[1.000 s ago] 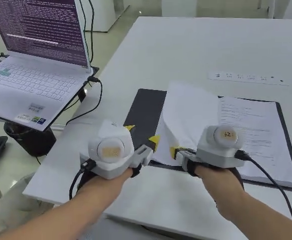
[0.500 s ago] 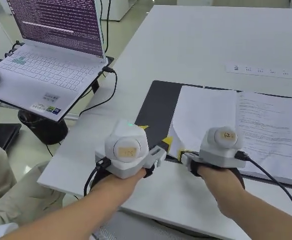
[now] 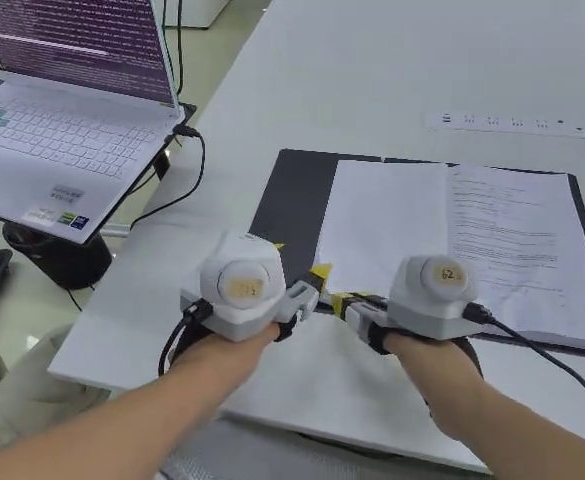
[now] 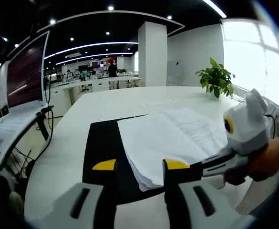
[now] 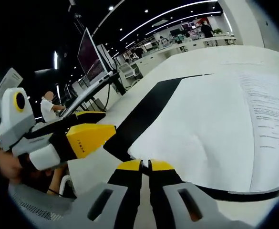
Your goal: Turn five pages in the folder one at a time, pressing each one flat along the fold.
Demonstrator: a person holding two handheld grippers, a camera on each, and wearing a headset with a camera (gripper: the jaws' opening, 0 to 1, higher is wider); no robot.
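My right gripper [image 5: 145, 165]: one of two; its yellow-tipped jaws are pressed together with no gap, right at the near edge of the blank page [image 5: 196, 129]. I cannot tell whether the sheet is caught between them.
My left gripper [image 4: 140, 165]: the second; its jaws stand wide apart with nothing between them. It sits over the bare cover at the near edge of the folder [image 4: 101, 148], just beside the right gripper.
Writing on the grippers: "62" on the round disc on the right gripper's back; the mark on the left disc is too blurred to read.
One folder: black, lying open near the near edge of the table [image 3: 372, 70].
Two page faces: the blank page lies flat on the left and a printed page [image 3: 517, 240] on the right; the print is too small to read.
One power strip [image 3: 502, 123]: white, past the folder toward the far edge.
One laptop [image 3: 62, 130]: open, off the table's left edge; the screen text is unreadable.
One plant [image 4: 215, 81]: leafy, beyond the far edge.
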